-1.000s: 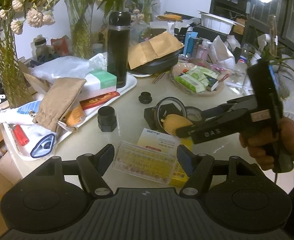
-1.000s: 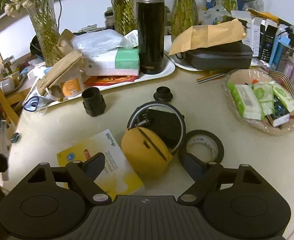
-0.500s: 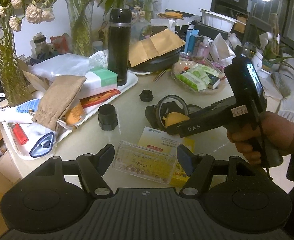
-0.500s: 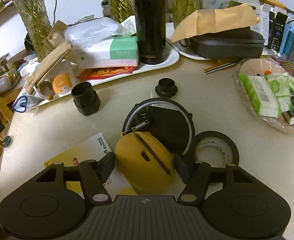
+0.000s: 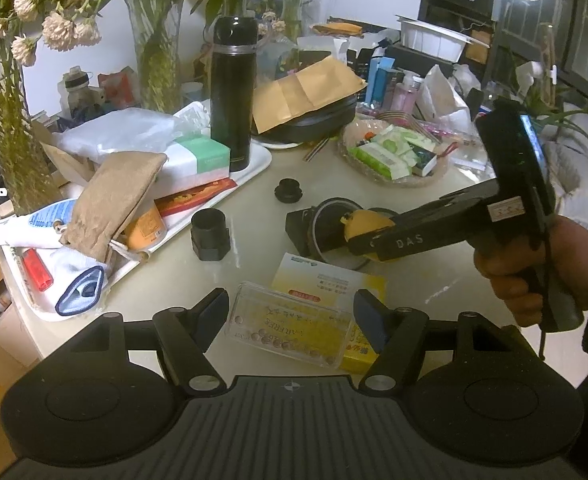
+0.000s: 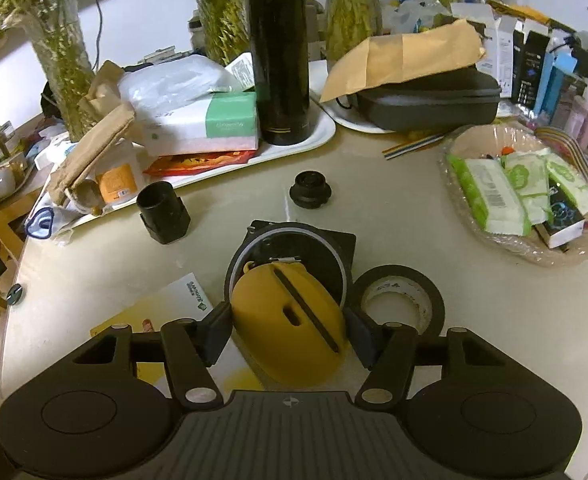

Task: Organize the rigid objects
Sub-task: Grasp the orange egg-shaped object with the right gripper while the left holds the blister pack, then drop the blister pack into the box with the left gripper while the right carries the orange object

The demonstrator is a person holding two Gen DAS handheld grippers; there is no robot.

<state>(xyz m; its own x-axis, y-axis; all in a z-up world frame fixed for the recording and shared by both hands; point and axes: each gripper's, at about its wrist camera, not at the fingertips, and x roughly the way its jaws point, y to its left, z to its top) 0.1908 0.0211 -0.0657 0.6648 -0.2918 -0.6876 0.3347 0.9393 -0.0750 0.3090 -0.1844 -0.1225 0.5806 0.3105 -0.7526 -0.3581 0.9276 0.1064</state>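
Right gripper: the right gripper [image 6: 290, 330] straddles the yellow case [image 6: 290, 324], one pad at each flank; the jaws look closed down to its width, apparently clamping it, likely for a lift out of the clutter

Yellow case: a rounded shell with a dark seam, lying on the cream table [image 6: 374, 200] and leaning onto the black ring-topped box [image 6: 294, 240] behind it

Left gripper: the left gripper [image 5: 292, 312] hangs with jaws wide, nothing between them, low over the clear plastic box [image 5: 290, 330], which lies on a yellow leaflet [image 5: 326, 280]; it reads as waiting its turn

Close neighbours: a roll of black tape [image 6: 398, 300] sits just beside the right pad and could be nudged; the leaflet's corner lies beside the left one

Further off: a black cup-shaped adapter [image 6: 164, 214] and a small black cap [image 6: 310, 190] stand apart on bare table

Likely destinations: the white tray [image 6: 322, 132], crowded with a black flask [image 6: 280, 60] and tissue pack [image 6: 214, 124], and the wicker basket [image 6: 534, 252] of packets offer little room
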